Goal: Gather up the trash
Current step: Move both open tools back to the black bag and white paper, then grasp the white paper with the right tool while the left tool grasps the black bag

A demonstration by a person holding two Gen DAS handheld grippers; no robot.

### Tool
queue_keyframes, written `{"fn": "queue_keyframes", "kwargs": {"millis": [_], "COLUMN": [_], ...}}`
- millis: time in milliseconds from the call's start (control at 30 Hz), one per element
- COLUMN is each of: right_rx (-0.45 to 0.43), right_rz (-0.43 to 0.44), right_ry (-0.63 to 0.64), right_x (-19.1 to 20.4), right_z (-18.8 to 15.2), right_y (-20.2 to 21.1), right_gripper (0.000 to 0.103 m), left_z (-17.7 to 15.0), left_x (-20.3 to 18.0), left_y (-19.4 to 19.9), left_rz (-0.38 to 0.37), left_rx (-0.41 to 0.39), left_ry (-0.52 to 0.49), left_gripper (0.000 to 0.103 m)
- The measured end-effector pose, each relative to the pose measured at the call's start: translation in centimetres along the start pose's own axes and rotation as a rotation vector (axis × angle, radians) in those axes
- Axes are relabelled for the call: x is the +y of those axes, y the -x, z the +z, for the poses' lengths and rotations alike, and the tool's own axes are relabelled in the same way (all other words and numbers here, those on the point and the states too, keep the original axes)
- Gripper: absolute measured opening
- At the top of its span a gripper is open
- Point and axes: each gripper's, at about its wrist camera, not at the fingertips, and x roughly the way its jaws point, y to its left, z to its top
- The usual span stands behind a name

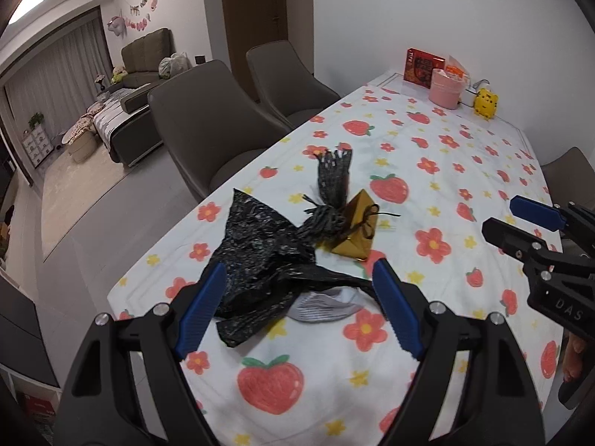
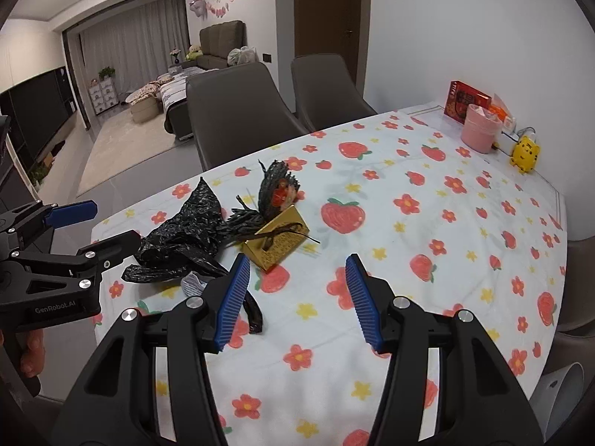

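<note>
A crumpled black plastic bag (image 1: 260,256) lies on the strawberry-print tablecloth (image 1: 438,171), also in the right wrist view (image 2: 182,238). Beside it lie a black mesh wrapper (image 1: 333,182), a gold paper box (image 1: 355,230) with a dark string, and a grey-white scrap (image 1: 323,306). The mesh wrapper (image 2: 277,186), the gold box (image 2: 277,243) and the scrap (image 2: 193,283) show in the right wrist view too. My left gripper (image 1: 301,308) is open, its fingers on either side of the bag's near end. My right gripper (image 2: 297,301) is open and empty, just right of the trash, above the cloth.
Two grey chairs (image 1: 208,130) stand along the table's left side. At the far end stand a red box (image 1: 422,67), a pink tub (image 1: 446,89) and a yellow tiger toy (image 1: 485,102). A living room with a sofa (image 1: 148,55) lies beyond.
</note>
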Motion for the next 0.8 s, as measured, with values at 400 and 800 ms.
{"fn": "queue_keyframes", "kwargs": {"millis": [400, 800], "right_rx": [0.051, 0.147], "right_rz": [0.029, 0.076], "right_ry": [0.037, 0.067], "right_x": [4.4, 7.0], "right_z": [1.4, -1.5], "right_y": [-5.0, -8.7], "right_gripper": [0.052, 0.052], "left_z": [-0.9, -3.7], "left_x": [5.2, 5.8], "left_y": [-3.0, -7.1], "left_rz": [0.015, -0.016], "left_rx": [0.051, 0.135], "left_ry": [0.034, 0.009], "left_gripper": [0.081, 0.081]}}
